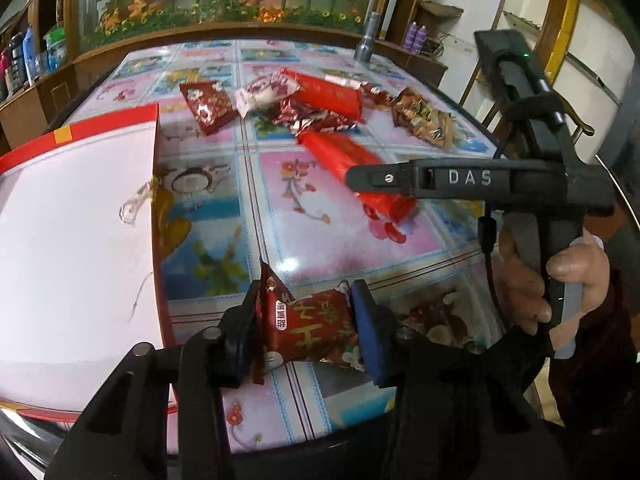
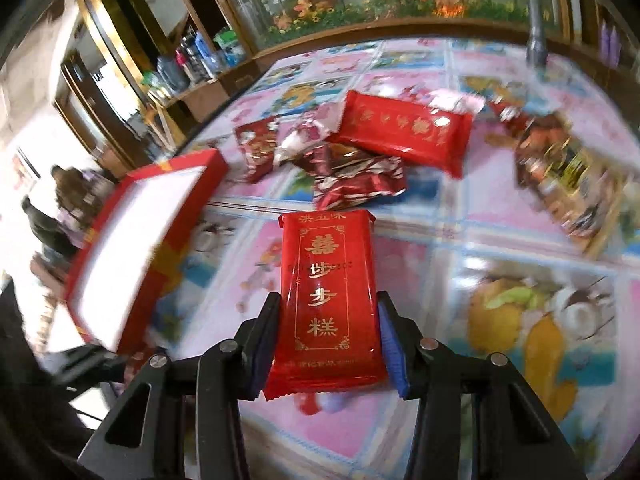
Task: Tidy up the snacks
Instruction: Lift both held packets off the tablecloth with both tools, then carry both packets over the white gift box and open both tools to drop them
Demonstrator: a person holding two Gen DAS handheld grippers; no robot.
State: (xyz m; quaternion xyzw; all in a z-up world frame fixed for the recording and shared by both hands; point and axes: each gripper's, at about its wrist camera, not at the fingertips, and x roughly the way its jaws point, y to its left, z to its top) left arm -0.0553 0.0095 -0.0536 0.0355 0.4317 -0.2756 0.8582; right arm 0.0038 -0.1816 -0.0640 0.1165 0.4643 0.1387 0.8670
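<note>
left gripper point(image 1: 306, 324): we grip a dark red snack packet point(image 1: 308, 326) between both blue pads, low over the near part of the table point(image 1: 260, 220); packet sits crosswise, ends sticking out past each finger.
right gripper point(image 2: 330, 320): we clamp a bright red bar packet point(image 2: 330, 292) with gold characters, long axis pointing forward along the fingers, pads on its two long edges.
box point(image 1: 72, 240): red rim, white inside, just left of our left gripper; far left in the right wrist view, blurred.
pile point(image 1: 304, 108): remaining snacks at the table's far middle – another red bar packet point(image 2: 404, 132), crumpled foil wrappers point(image 2: 356, 176), a brown printed bag point(image 1: 424, 120).
obstruction: our right gripper's body crosses the left wrist view, covering part of the held bar.
flashlight point(image 1: 366, 40): upright at the far table edge.
</note>
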